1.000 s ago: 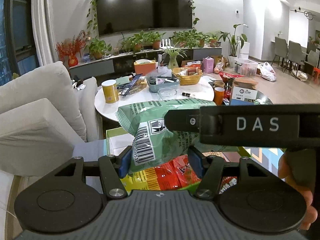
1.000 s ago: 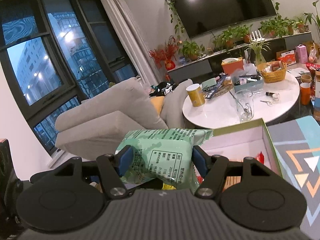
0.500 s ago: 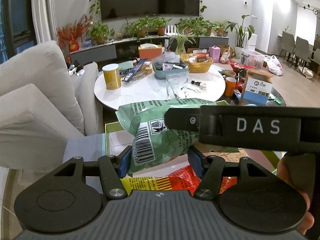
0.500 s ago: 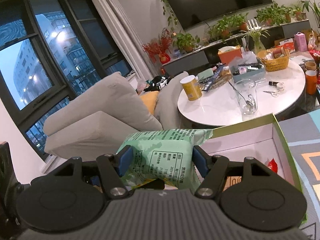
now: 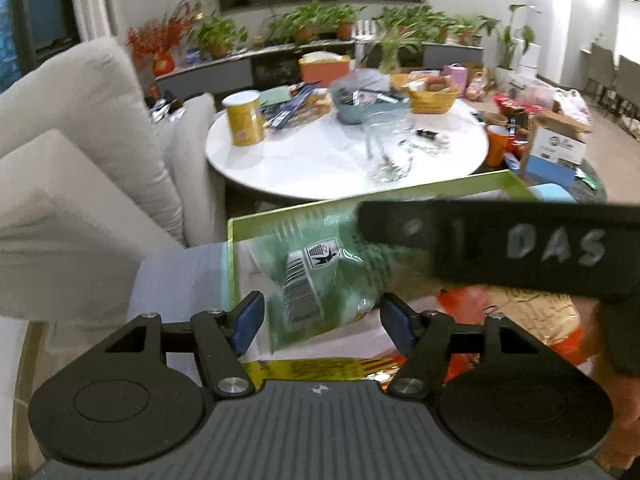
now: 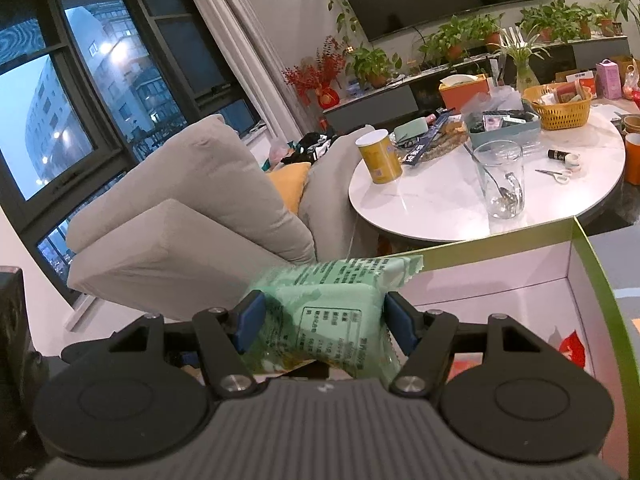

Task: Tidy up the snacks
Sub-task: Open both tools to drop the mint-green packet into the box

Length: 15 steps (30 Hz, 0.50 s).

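A green snack bag (image 5: 320,276) with a barcode lies between the blue pads of my left gripper (image 5: 322,318), just inside the green-rimmed box (image 5: 280,216). The left jaws are opening, and gaps show on both sides of the bag. My right gripper (image 6: 322,320) is shut on a green snack bag (image 6: 332,308) at the near left corner of the box (image 6: 500,236). I cannot tell whether both views show the same bag. In the left wrist view the right gripper's black body (image 5: 520,248) crosses above the box.
Red and orange packets (image 5: 500,308) and a yellow packet (image 5: 320,368) lie in the box. Behind it stands a round white table (image 6: 440,208) with a glass (image 6: 500,184), a yellow can (image 6: 378,156) and baskets. A grey sofa (image 6: 180,216) is on the left.
Both grippers have come down toward the box. The left jaws have widened and no longer pinch the green bag, which now sits lower, inside the rim. The right grip is unchanged.
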Each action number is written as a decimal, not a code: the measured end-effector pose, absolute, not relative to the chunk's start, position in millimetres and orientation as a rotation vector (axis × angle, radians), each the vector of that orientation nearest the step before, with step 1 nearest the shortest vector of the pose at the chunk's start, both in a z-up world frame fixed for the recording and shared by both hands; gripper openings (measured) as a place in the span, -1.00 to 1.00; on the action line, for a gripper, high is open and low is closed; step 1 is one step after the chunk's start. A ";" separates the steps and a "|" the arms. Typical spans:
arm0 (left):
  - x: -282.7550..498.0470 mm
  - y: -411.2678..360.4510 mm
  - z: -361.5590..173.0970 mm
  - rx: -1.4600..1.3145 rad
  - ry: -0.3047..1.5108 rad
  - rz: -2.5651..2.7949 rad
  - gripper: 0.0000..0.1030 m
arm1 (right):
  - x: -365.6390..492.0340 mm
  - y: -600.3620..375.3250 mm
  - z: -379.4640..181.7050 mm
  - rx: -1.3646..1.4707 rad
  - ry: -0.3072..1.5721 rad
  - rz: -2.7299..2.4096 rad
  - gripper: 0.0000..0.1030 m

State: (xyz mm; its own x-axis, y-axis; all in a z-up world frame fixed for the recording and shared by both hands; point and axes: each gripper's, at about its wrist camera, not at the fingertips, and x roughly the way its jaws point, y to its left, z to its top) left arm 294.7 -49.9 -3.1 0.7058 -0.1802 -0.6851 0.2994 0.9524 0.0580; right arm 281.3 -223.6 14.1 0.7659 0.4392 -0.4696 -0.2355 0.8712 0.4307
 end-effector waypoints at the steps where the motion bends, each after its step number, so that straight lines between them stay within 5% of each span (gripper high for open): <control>1: 294.8 -47.3 -2.5 0.159 0.747 -0.263 0.19 | 281.2 -225.9 14.4 0.372 0.596 0.363 0.43; 15: 248.3 -36.9 29.9 0.101 0.700 -0.276 0.22 | 237.6 -225.4 53.2 0.337 0.557 0.363 0.43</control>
State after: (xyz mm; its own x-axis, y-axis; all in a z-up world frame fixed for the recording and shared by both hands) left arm 248.3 -36.9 29.9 0.7301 -0.2163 -0.6483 0.2834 0.9590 -0.0008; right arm 237.6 -225.4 53.2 0.7891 0.4199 -0.4483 -0.2405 0.8828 0.4035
